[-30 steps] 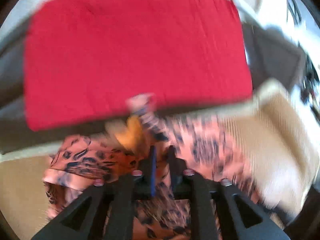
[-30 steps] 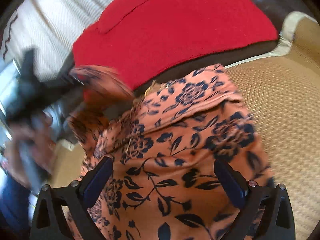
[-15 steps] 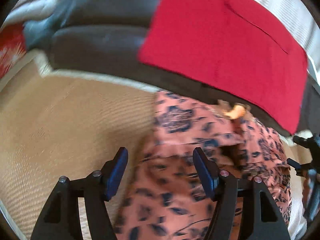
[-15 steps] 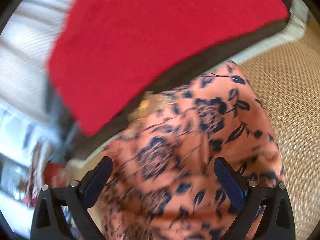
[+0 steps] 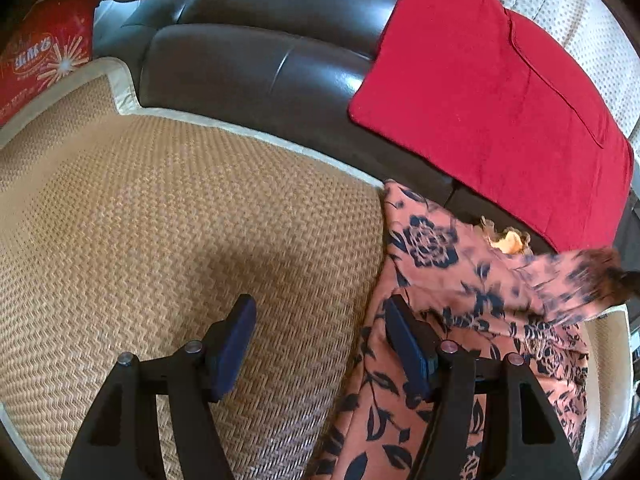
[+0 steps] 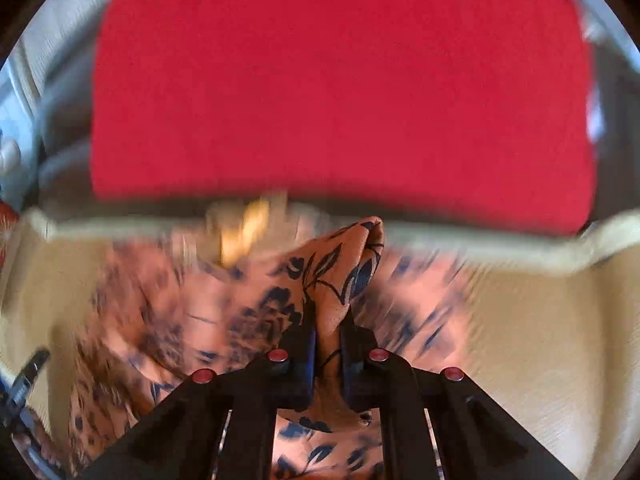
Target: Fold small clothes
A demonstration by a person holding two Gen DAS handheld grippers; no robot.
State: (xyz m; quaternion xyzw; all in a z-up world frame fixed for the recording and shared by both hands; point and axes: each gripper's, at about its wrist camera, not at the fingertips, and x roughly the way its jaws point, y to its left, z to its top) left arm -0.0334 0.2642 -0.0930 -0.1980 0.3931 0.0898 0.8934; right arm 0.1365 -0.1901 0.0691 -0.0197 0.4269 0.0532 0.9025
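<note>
The right gripper is clamped narrow on a raised fold of the floral garment, a salmon-orange cloth printed with dark blue flowers; the pinched fold stands up between its pads and peaks toward twelve o'clock of the right wrist view. The rest of the garment in that view is smeared by motion blur, so its exact lie there cannot be read with confidence. The left gripper stands partly wide with nothing between its pads; the left pad is over bare woven mat, while the right pad is at the garment's left edge, though contact cannot be confirmed. In the left wrist view the garment lies on the mat from three to five o'clock, its upper edge reaching the dark leather cushion, with one portion lifted and blurred at three o'clock. A red cloth is draped over the cushion at one to two o'clock. A red printed box sits at ten o'clock.
</note>
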